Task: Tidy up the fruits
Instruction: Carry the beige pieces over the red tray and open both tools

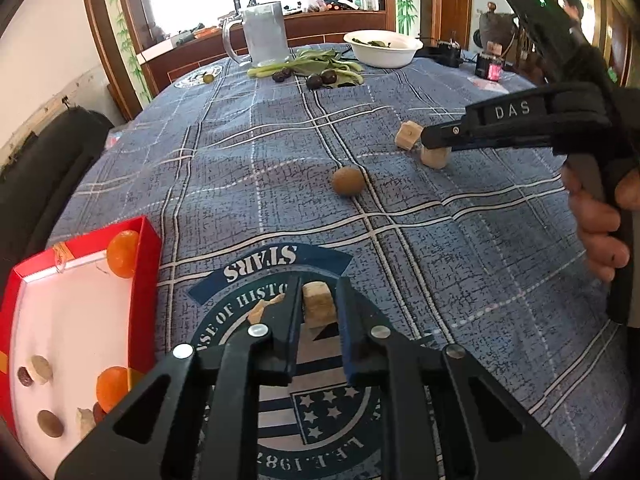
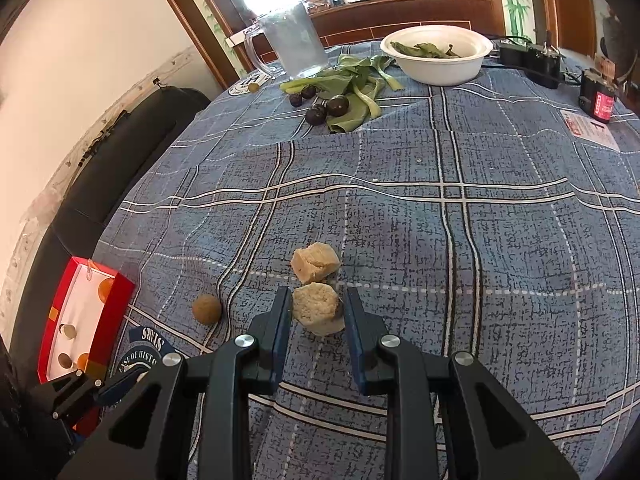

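So the desk point(image 2: 500, 208) had that blue plaid cloth, and the red box point(image 1: 146, 256) sat at its left edge with oranges point(image 1: 122, 254) inside. The left hand-held gripper point(image 1: 318, 300) was released around a tan chunk point(image 1: 318, 306). The right hand-held gripper point(image 2: 318, 308) was also released, straddling another chunk point(image 2: 318, 308), brown fruit point(image 2: 206, 309) nearby.

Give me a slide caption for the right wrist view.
Right gripper open around a tan chunk on the plaid tablecloth.
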`<move>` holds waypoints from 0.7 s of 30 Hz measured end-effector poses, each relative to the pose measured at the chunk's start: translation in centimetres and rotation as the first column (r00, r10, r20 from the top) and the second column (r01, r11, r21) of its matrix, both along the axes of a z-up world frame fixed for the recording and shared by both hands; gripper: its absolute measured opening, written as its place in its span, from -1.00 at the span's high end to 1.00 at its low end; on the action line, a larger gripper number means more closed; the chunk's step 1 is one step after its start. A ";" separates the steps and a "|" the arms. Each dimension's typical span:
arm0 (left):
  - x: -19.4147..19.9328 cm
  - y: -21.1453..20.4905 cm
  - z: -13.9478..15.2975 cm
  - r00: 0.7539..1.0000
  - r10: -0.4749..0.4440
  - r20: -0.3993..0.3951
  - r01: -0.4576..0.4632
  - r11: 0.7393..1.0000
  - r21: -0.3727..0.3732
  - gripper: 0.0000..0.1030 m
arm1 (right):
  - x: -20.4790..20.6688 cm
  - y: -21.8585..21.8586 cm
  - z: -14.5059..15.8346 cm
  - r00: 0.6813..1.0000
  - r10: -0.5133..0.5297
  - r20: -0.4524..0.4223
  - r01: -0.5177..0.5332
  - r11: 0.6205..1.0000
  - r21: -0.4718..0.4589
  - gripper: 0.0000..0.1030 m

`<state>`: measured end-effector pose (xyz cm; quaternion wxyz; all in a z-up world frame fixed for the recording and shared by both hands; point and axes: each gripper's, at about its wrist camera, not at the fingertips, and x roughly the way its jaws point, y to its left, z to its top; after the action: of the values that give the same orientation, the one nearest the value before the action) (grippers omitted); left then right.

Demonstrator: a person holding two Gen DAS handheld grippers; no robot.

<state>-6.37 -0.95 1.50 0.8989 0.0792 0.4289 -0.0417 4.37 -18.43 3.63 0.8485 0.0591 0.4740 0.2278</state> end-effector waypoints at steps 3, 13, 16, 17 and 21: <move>0.0 -0.2 0.0 1.000 0.003 0.003 -0.003 1.000 0.020 0.67 | -0.3 -0.1 0.5 1.000 -0.006 0.023 0.006 1.000 0.005 0.52; -2.1 0.5 3.1 0.998 0.014 0.066 -0.008 0.996 -0.085 0.68 | -1.9 0.5 2.7 0.989 0.027 0.144 -0.035 0.998 0.056 0.52; -3.7 1.7 5.2 0.992 0.037 0.120 -0.022 0.992 -0.122 0.68 | -1.9 0.8 2.4 0.990 0.027 0.141 -0.033 0.999 0.040 0.52; -4.1 2.1 5.7 0.990 0.045 0.133 -0.028 0.991 -0.128 0.68 | -1.8 0.8 2.4 0.989 0.025 0.144 -0.031 0.999 0.038 0.52; -6.4 5.1 8.3 0.974 0.107 0.197 -0.075 0.984 -0.163 0.68 | -2.0 0.5 2.6 0.986 0.014 0.169 -0.024 0.998 0.053 0.52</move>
<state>-12.74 4.15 9.84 0.9428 -0.0066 0.3325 -0.0250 2.32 -17.91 6.24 0.8813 0.0585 0.3947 0.2530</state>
